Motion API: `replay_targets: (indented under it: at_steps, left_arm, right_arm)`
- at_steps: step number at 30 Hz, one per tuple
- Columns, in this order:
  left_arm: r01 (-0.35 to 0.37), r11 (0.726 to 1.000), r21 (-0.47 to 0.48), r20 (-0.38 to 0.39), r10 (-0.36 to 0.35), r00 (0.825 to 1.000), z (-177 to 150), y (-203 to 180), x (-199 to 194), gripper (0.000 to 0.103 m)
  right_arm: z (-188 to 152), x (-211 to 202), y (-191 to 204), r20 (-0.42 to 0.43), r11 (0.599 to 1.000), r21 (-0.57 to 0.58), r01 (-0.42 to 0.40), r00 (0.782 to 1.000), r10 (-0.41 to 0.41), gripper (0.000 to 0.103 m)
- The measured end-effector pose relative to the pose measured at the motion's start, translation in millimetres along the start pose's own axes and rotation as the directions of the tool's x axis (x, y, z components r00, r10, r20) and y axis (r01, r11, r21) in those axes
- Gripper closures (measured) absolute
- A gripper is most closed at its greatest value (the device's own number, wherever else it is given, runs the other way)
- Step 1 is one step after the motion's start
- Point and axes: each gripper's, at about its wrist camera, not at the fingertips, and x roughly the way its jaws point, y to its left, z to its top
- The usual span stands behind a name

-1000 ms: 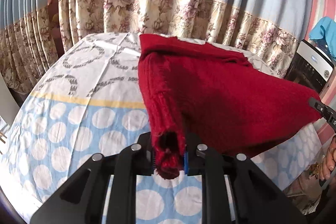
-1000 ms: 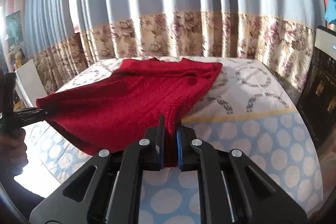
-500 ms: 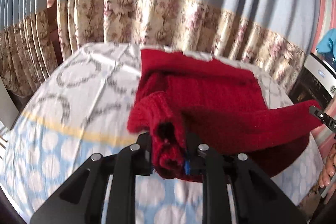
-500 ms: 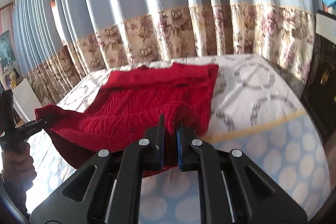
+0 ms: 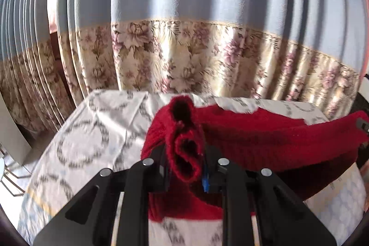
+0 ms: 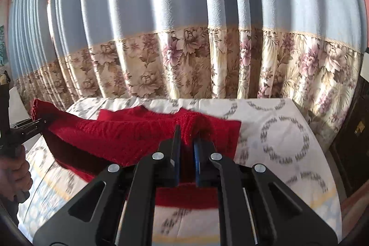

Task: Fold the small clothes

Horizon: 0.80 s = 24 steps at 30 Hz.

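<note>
A red knitted sweater lies partly on the table, its near edge lifted and carried over the far part. My left gripper is shut on one bunched corner of it. My right gripper is shut on the other corner of the sweater. The held edge hangs stretched between the two grippers above the flat part. The left gripper also shows at the left edge of the right wrist view, and the right gripper shows at the right edge of the left wrist view.
The table carries a patterned cloth with grey rings at the far end and blue dots nearer me; it also shows in the right wrist view. A blue and floral curtain hangs close behind the table. A dark appliance stands at the right.
Both grippers have carried the sweater's near edge forward, away from me, over the rest of the sweater toward the far end of the table. Both stayed shut on it.
</note>
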Motion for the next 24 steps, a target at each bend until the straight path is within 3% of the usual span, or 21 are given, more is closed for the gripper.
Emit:
replay_targets:
  at_steps: [5,12,15,16,18,21,23,24]
  left_arm:
    - [-0.044,0.998,0.044,-0.009,0.045,0.999,23,-12,54,0.082]
    - [-0.060,0.998,0.028,-0.097,0.063,0.993,46,-17,139,0.079]
    - [-0.101,0.995,0.018,-0.106,0.102,0.989,56,-14,176,0.059]
    - [-0.139,0.990,0.027,-0.097,0.141,0.985,61,-13,187,0.044]
    - [-0.205,0.978,0.043,-0.088,0.208,0.974,69,-8,206,0.043]
    - [-0.214,0.976,0.049,-0.093,0.218,0.971,82,4,212,0.037]
    - [-0.246,0.968,0.058,-0.020,0.247,0.969,85,9,193,0.028]
    - [-0.263,0.962,0.067,0.005,0.263,0.965,85,10,185,0.027]
  right_arm:
    - [22,54,-15,-0.028,0.999,0.036,0.031,0.999,-0.030,0.094]
    - [37,133,-33,-0.103,0.993,0.077,0.092,0.991,-0.084,0.094]
    - [39,180,-42,-0.161,0.985,0.087,0.149,0.978,-0.134,0.093]
    - [40,193,-45,-0.181,0.982,0.094,0.161,0.973,-0.142,0.093]
    - [41,227,-55,-0.246,0.978,0.128,0.165,0.961,-0.130,0.092]
    - [46,240,-58,-0.267,0.980,0.154,0.125,0.960,-0.081,0.072]
    - [54,225,-54,-0.195,0.982,0.134,0.129,0.975,-0.102,0.007]
    - [60,211,-52,-0.111,0.982,0.108,0.156,0.983,-0.144,0.003]
